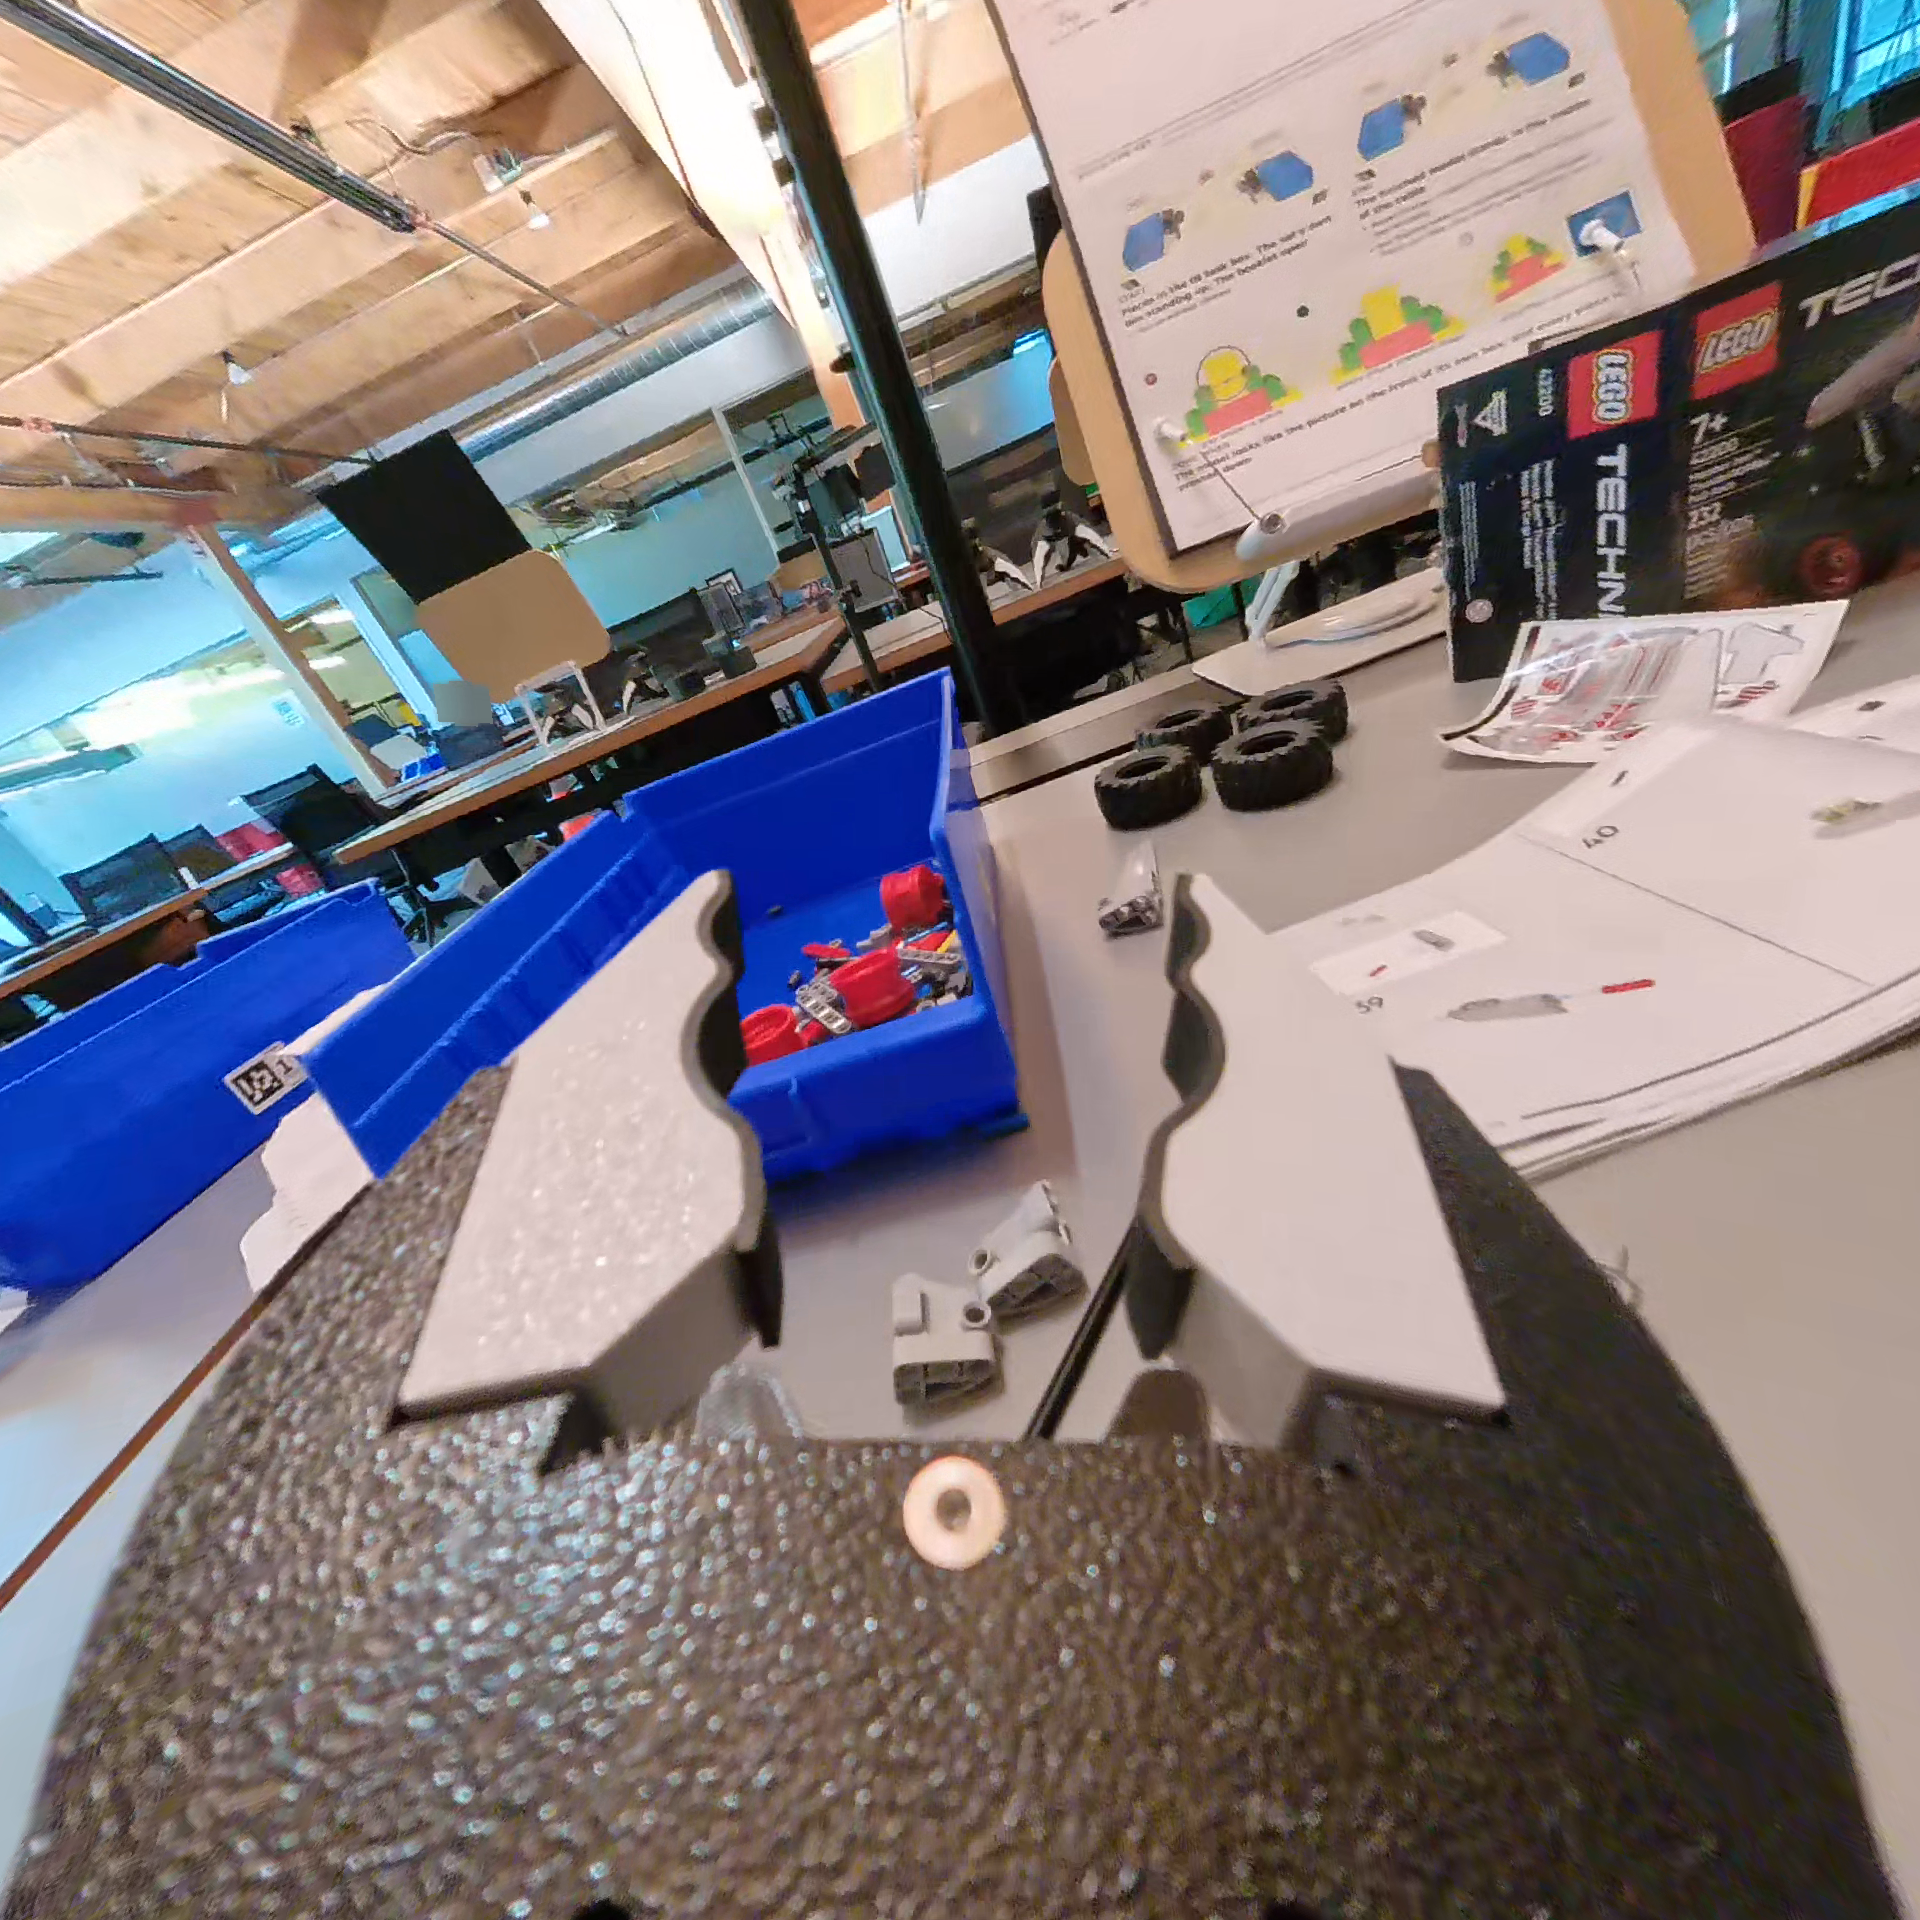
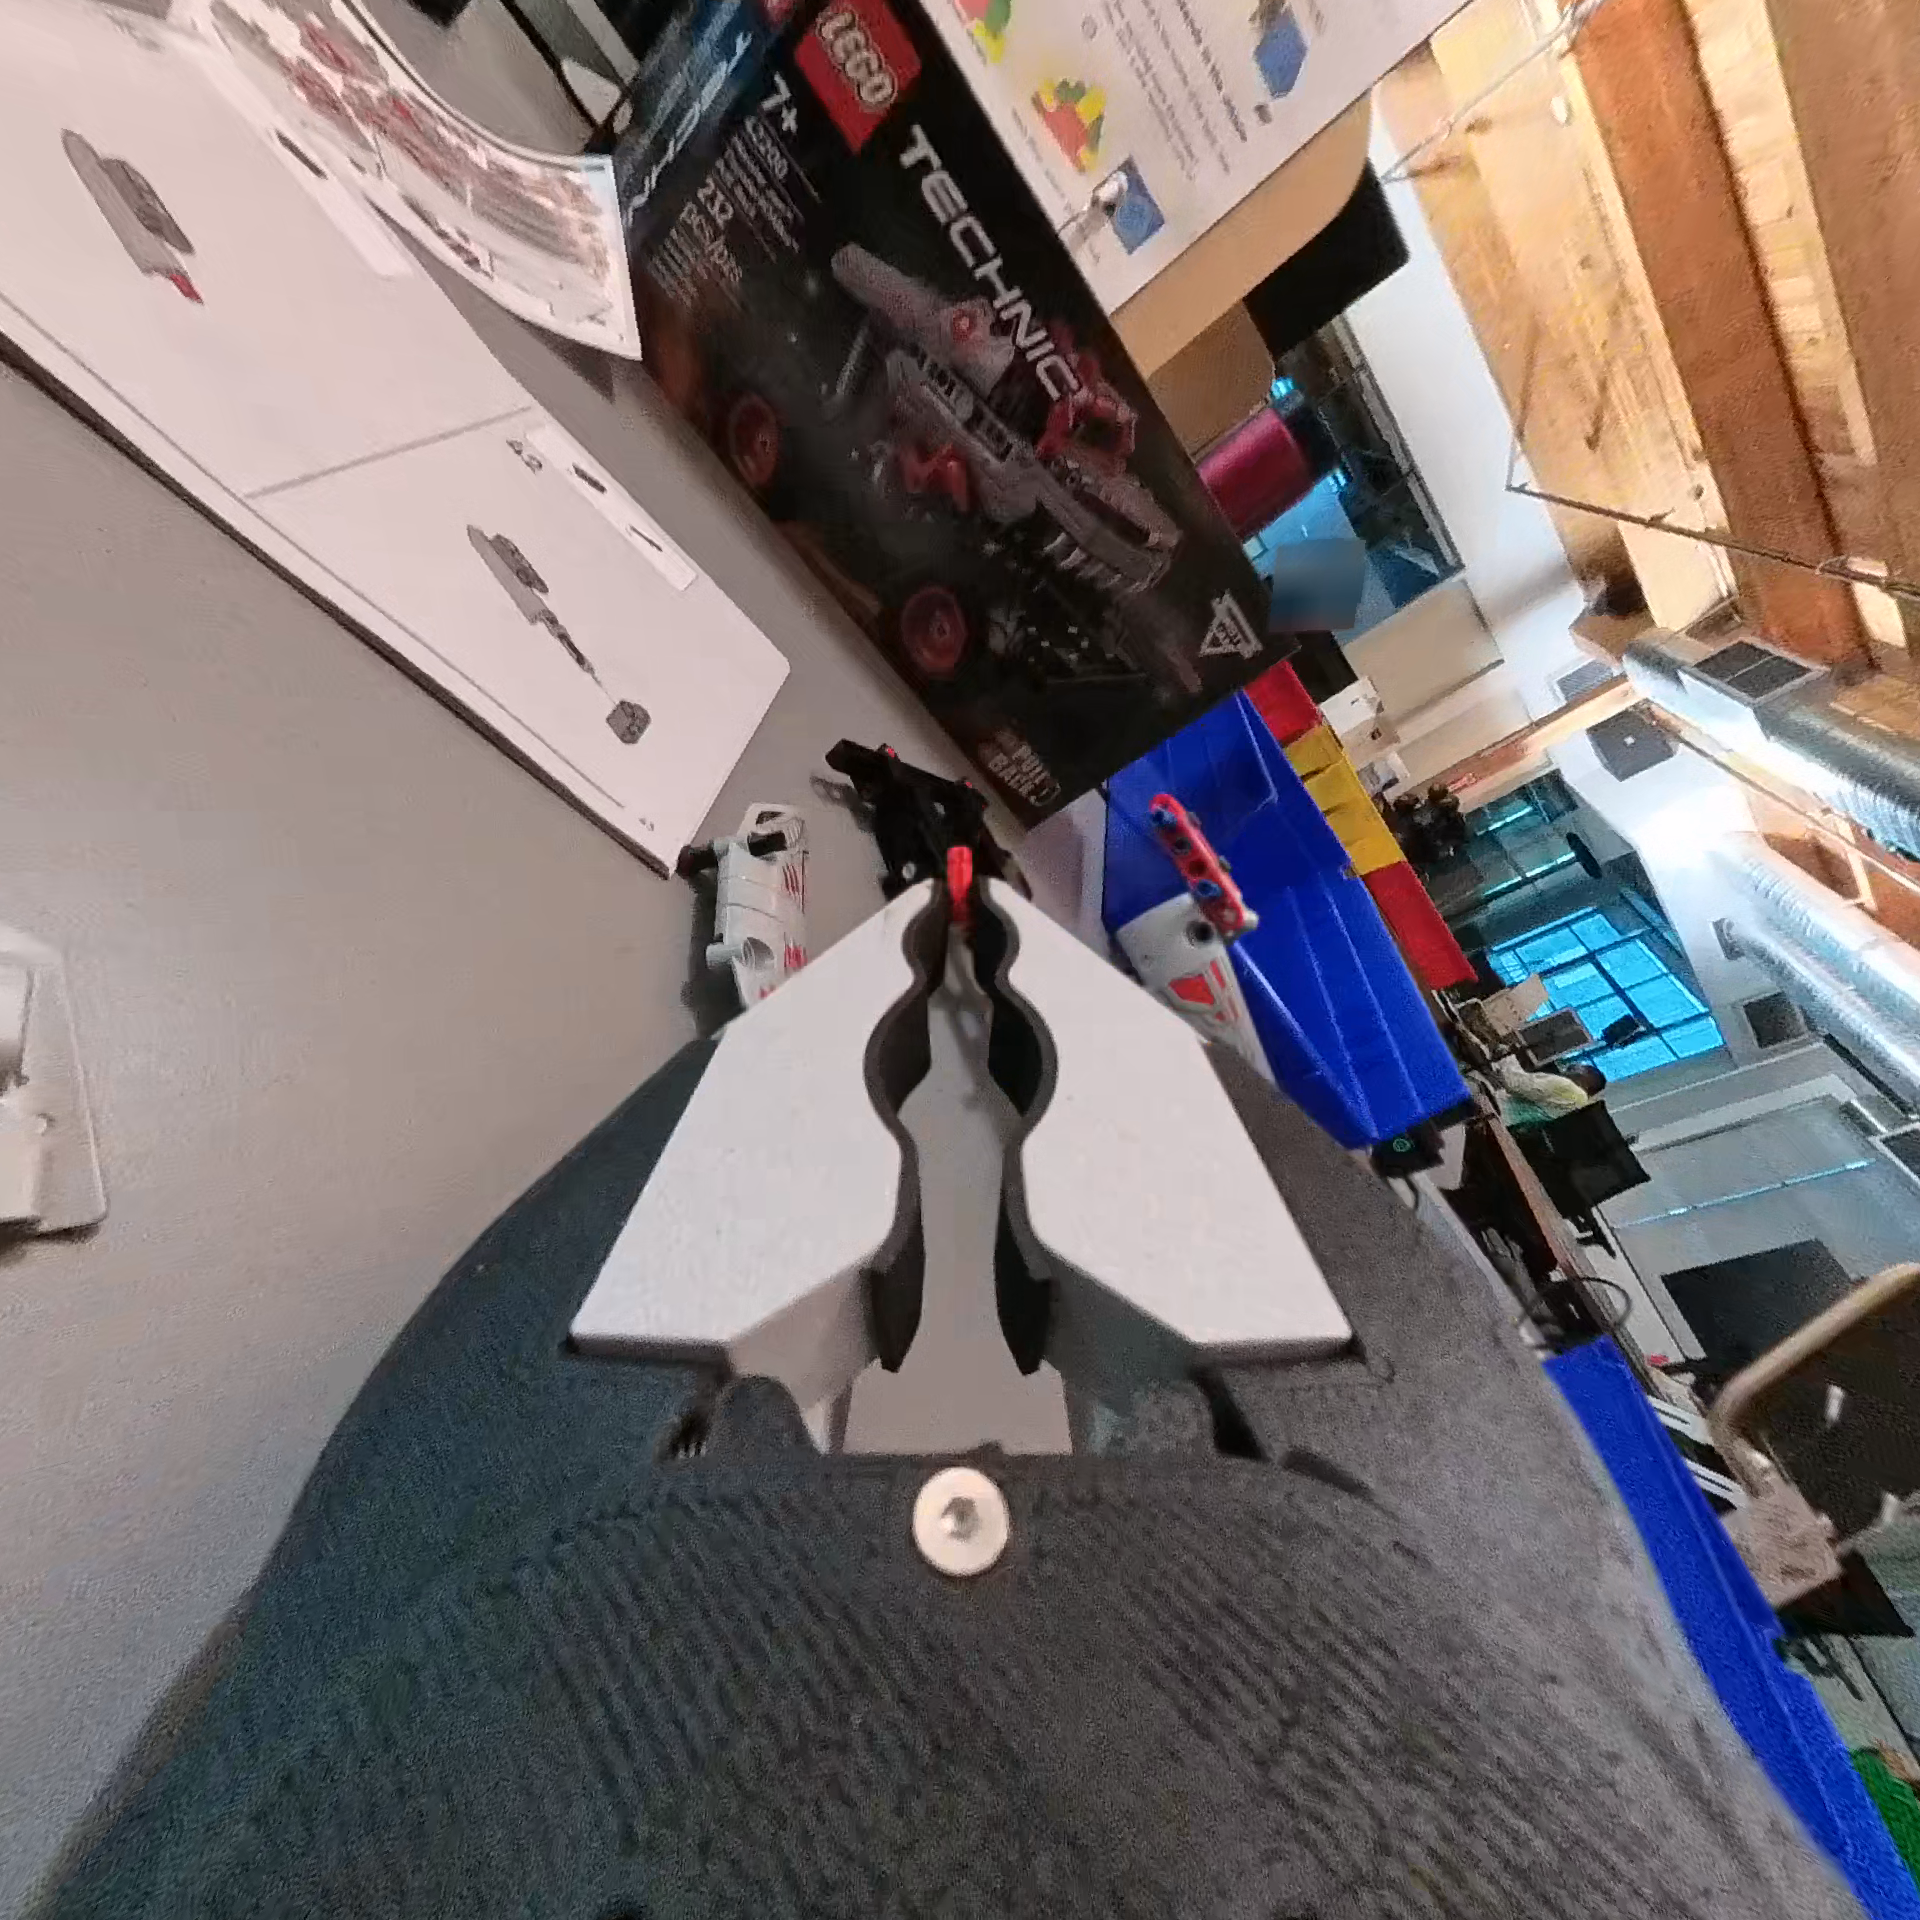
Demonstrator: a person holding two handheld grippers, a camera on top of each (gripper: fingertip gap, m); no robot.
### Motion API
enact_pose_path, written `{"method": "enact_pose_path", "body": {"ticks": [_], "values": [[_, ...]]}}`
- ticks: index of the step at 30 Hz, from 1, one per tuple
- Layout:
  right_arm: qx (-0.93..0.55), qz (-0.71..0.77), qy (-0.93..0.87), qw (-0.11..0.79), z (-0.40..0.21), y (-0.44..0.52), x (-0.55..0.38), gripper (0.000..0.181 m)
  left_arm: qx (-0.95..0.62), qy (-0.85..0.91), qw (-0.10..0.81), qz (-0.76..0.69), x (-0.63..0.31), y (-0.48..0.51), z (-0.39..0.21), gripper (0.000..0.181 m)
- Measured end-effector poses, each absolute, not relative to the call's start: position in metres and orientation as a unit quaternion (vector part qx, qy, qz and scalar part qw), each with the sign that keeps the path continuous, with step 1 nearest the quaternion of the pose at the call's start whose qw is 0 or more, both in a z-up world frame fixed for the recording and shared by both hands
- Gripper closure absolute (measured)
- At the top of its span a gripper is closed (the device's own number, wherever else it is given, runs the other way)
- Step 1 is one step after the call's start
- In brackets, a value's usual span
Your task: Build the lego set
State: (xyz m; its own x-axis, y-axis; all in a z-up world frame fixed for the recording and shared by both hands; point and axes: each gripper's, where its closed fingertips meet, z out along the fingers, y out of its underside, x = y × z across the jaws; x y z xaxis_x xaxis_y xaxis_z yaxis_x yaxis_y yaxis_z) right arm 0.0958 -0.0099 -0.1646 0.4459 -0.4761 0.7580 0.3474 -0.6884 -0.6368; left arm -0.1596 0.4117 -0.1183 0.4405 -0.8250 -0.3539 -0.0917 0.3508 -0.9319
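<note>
My left gripper (image 1: 951, 925) is open and empty, held low over the grey table (image 1: 1714, 1299). Two small grey Lego pieces (image 1: 977, 1309) lie on the table between its fingers. A blue bin (image 1: 831, 810) of red and grey pieces sits just ahead on the left. My right gripper (image 2: 961, 904) is shut on a thin piece with a red tip (image 2: 958, 878) that sticks out past the fingertips. Just beyond it on the table stands a black Lego assembly (image 2: 914, 810), with a white panel piece (image 2: 758, 904) beside it.
Black tyres (image 1: 1226, 753) and a small grey piece (image 1: 1132, 899) lie ahead. The open instruction booklet (image 1: 1662, 935), a sticker sheet (image 1: 1642, 675) and the upright Lego box (image 1: 1683, 468) are at right. Another white panel with a red beam (image 2: 1195, 935) leans by a blue bin (image 2: 1330, 987). Across from one pair of fingers to the other is roughly 50 centimetres.
</note>
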Motion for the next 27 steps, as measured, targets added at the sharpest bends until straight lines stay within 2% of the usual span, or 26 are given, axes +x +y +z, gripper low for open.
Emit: {"method": "enact_pose_path", "body": {"ticks": [4,11,17,18,20,24,27], "values": [[-0.758,-0.534,0.054,0.369,-0.169,-0.015,0.102,0.178,-0.487,0.450,0.706,-0.248,-0.163,0.414,-0.113,0.107],[-0.733,-0.554,0.066,0.390,-0.154,-0.016,0.097,0.179,-0.444,0.445,0.721,-0.292,-0.158,0.414,-0.099,0.117],[-0.741,-0.548,0.031,0.386,-0.159,-0.005,0.092,0.179,-0.447,0.458,0.711,-0.290,-0.149,0.418,-0.103,0.117],[-0.740,-0.546,0.030,0.391,-0.158,-0.005,0.091,0.179,-0.437,0.458,0.721,-0.283,-0.150,0.416,-0.100,0.113],[-0.744,-0.529,0.038,0.405,-0.160,-0.004,0.089,0.178,-0.408,0.465,0.740,-0.264,-0.150,0.410,-0.096,0.121],[-0.770,-0.472,0.045,0.428,-0.172,0.000,0.086,0.178,-0.377,0.506,0.741,-0.228,-0.138,0.400,-0.103,0.121],[-0.784,-0.463,0.027,0.412,-0.181,0.005,0.084,0.178,-0.372,0.508,0.748,-0.210,-0.138,0.400,-0.103,0.121]]}}
